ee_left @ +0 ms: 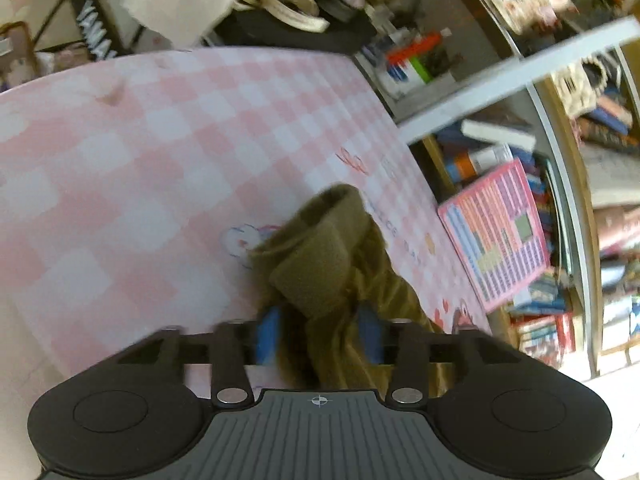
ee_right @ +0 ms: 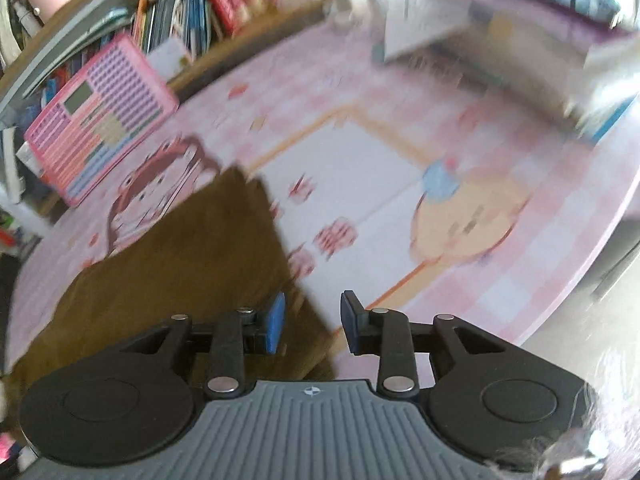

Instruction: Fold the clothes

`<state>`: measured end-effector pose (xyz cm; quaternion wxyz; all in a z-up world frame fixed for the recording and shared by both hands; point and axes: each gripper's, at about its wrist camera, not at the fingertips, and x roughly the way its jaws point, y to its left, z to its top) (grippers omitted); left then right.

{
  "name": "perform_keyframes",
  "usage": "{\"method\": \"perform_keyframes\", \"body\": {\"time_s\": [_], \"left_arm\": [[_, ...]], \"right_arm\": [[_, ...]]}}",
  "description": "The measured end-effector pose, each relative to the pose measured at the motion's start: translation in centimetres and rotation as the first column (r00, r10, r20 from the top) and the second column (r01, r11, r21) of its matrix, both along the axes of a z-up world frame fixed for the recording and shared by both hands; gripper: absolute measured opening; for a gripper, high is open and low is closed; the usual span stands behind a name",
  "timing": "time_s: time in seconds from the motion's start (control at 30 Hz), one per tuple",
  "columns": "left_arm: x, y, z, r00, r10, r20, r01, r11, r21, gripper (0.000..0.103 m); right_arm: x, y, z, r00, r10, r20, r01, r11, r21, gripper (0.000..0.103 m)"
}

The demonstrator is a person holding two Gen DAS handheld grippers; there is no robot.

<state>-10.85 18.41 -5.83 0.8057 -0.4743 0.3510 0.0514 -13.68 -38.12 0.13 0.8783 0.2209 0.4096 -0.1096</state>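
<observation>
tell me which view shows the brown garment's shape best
The right wrist view: the garment lies spread across the mat, edge and corner clear. The left wrist view shows only a bunched fold between the left tool.

One olive-brown garment (ee_left: 340, 264) is on the go, and one pink checked mat (ee_left: 160, 140) lies under it. Two grippers work: the left gripper (ee_left: 320, 330) and the right gripper (ee_right: 312, 322). One pink toy board (ee_right: 100, 120) leans by the shelf. The books (ee_right: 180, 20) blur past counting.
</observation>
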Motion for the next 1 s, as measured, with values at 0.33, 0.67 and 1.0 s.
{"method": "perform_keyframes", "body": {"time_s": [0.33,0.67,1.0], "left_arm": [[1.4,-0.3,-3.2,0.984,0.175,-0.029,-0.177,0.967,-0.184,0.055],[0.0,-2.0,0.3,0.984,0.073,0.160,-0.071,0.997,-0.016,0.018],[-1.9,0.0,-2.7,0.994,0.087,0.067,-0.083,0.995,-0.051,0.029]], "right_arm": [[1.1,6.0,-0.4,0.969,0.247,0.025,-0.230,0.930,-0.286,0.022],[2.4,8.0,-4.2,0.936,0.341,-0.083,-0.349,0.878,-0.327,0.020],[4.3,9.4,-4.1,0.936,0.336,-0.104,-0.351,0.874,-0.337,0.022]]}}
